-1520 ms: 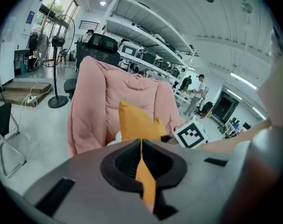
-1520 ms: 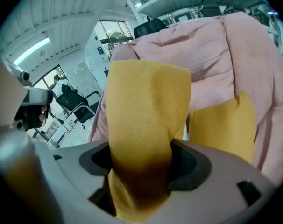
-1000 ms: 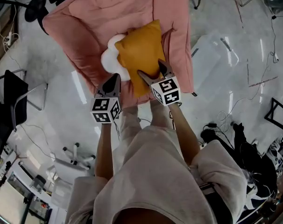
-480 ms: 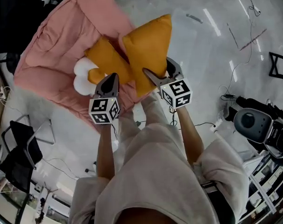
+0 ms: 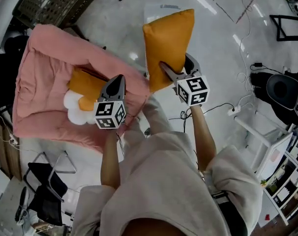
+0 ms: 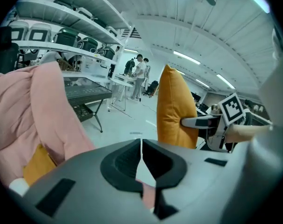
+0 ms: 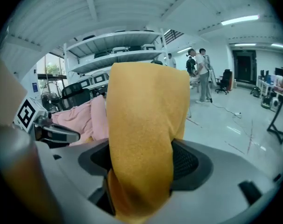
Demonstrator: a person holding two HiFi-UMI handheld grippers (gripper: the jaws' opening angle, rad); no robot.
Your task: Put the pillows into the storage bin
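Observation:
An orange pillow [image 5: 168,41] hangs upright in the air, pinched at its lower edge by my right gripper [image 5: 174,65], which is shut on it. In the right gripper view the pillow [image 7: 141,120] fills the space between the pads of that gripper [image 7: 141,160]. My left gripper [image 5: 118,80] is shut and empty, its tips [image 6: 140,143] touching, over the edge of a big pink cushion [image 5: 45,68]. On that cushion lie a second orange pillow [image 5: 85,82] and a white flower-shaped pillow [image 5: 75,106]. A pale rectangular box [image 5: 159,10] on the floor shows behind the lifted pillow.
A black mesh rack [image 5: 55,1] stands at the far left beyond the pink cushion. Cables [image 5: 240,100] and a round black device [image 5: 282,90] lie on the floor to the right, with white shelving [image 5: 282,171] at the lower right. A black chair [image 5: 41,198] sits at the lower left.
My right gripper has lifted the orange pillow off the pink cushion and carried it right, over bare floor. A second orange pillow has come into sight beneath. The left gripper stays shut and empty.

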